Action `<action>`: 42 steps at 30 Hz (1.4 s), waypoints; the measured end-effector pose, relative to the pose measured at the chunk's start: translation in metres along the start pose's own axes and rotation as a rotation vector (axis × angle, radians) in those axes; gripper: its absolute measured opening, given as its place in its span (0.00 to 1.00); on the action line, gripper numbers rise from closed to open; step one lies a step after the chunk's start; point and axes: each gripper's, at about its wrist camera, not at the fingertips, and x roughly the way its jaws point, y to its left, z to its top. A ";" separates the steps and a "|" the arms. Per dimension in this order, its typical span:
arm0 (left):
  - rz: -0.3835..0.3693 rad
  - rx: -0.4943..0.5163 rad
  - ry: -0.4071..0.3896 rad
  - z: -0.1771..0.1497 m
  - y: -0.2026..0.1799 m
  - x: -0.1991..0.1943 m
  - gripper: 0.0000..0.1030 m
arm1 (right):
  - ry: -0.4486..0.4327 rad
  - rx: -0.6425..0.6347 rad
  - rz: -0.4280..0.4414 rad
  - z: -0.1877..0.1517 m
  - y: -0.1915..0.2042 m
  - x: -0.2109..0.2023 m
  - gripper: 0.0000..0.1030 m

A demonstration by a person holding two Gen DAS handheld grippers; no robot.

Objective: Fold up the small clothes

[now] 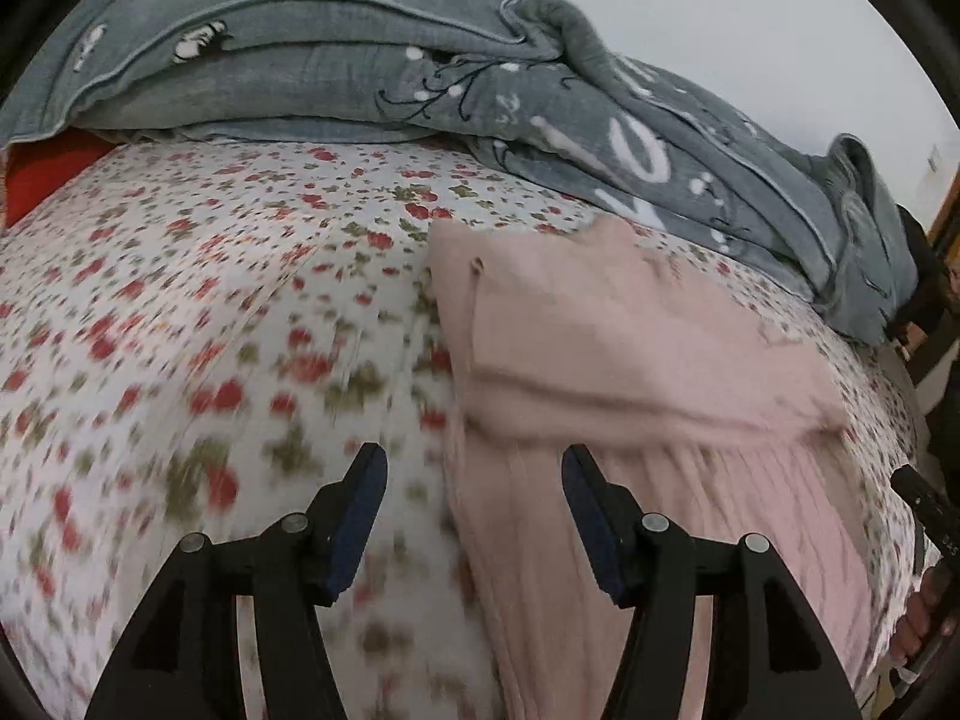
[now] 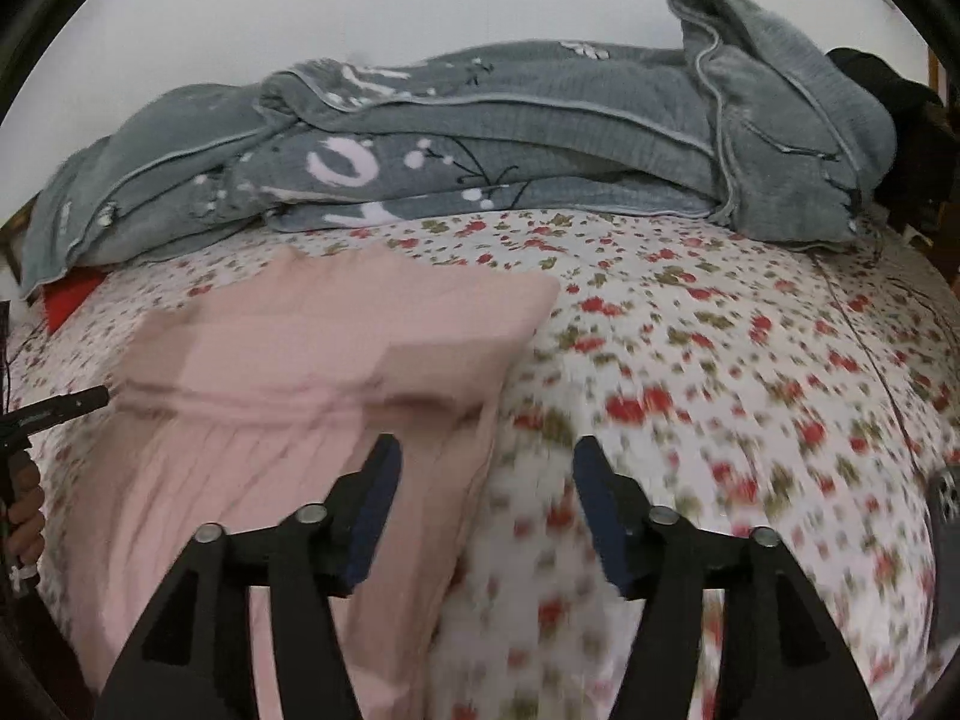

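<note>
Pink garment (image 1: pixel 630 372) laid flat on floral bed sheet (image 1: pixel 210 300), top part already doubled over skirt, likely to shorten it. Left tongs (image 1: pixel 474 480) spread wide, empty, over garment's left edge. Right tongs (image 2: pixel 486 471) likewise open, straddling right edge. Grey blanket (image 2: pixel 480 138) bunched behind, well apart.

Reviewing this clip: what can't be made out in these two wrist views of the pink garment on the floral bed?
- pink garment: lower hem, left wrist view, hidden behind the left gripper fingers and cut by the bottom edge.
- Garment type: motion blur smears folds in both views.
- red item: mostly under the grey blanket.
- dark object: right wrist view, cut off by the right edge.
- right gripper: contact with the floral sheet blurred.
</note>
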 end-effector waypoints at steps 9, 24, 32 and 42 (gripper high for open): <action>-0.015 0.032 -0.004 -0.075 -0.007 -0.060 0.57 | 0.003 -0.011 -0.027 -0.074 0.017 -0.072 0.60; -0.079 0.043 0.071 -0.168 -0.003 -0.075 0.56 | 0.105 -0.030 0.067 -0.189 0.044 -0.092 0.51; -0.091 0.056 0.079 -0.179 -0.012 -0.072 0.41 | 0.112 -0.023 0.069 -0.197 0.051 -0.086 0.41; -0.088 0.060 0.082 -0.192 -0.014 -0.074 0.19 | 0.129 -0.039 0.102 -0.206 0.060 -0.077 0.13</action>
